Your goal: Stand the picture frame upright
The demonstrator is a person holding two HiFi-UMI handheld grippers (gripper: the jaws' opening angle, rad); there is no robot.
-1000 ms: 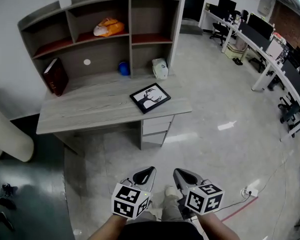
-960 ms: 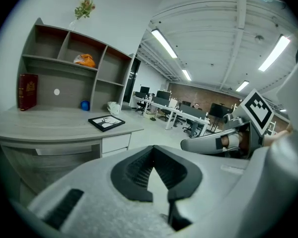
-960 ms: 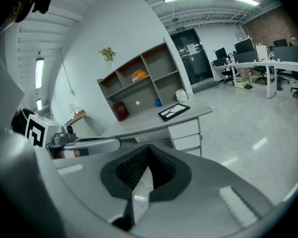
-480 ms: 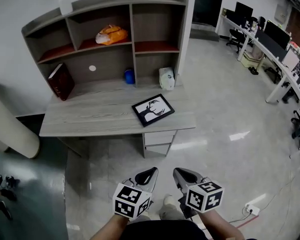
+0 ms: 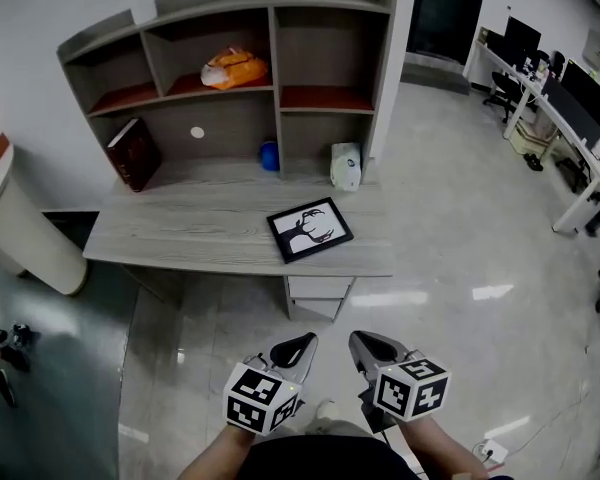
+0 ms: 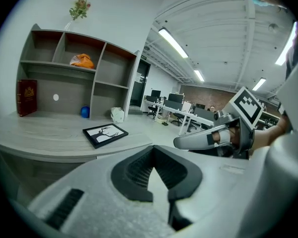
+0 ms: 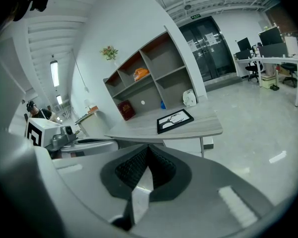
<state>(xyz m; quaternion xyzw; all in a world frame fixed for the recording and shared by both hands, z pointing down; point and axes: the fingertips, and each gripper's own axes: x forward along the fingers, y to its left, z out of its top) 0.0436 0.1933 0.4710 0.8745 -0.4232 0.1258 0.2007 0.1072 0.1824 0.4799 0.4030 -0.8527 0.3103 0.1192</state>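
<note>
On the worktop, head view, the frame lies flat near the front edge, well apart from the left gripper and right gripper. Left gripper view: jaws pressed together, empty. Right gripper view: likewise.

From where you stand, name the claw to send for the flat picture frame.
Right, narrowly. Both claws are shut and short of the desk, but the picture frame sits nearly dead ahead of the right claw, off-centre for the left claw.

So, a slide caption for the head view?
Picture frame flat on desk; left hand-held gripper and right hand-held gripper shut, not yet there.
</note>
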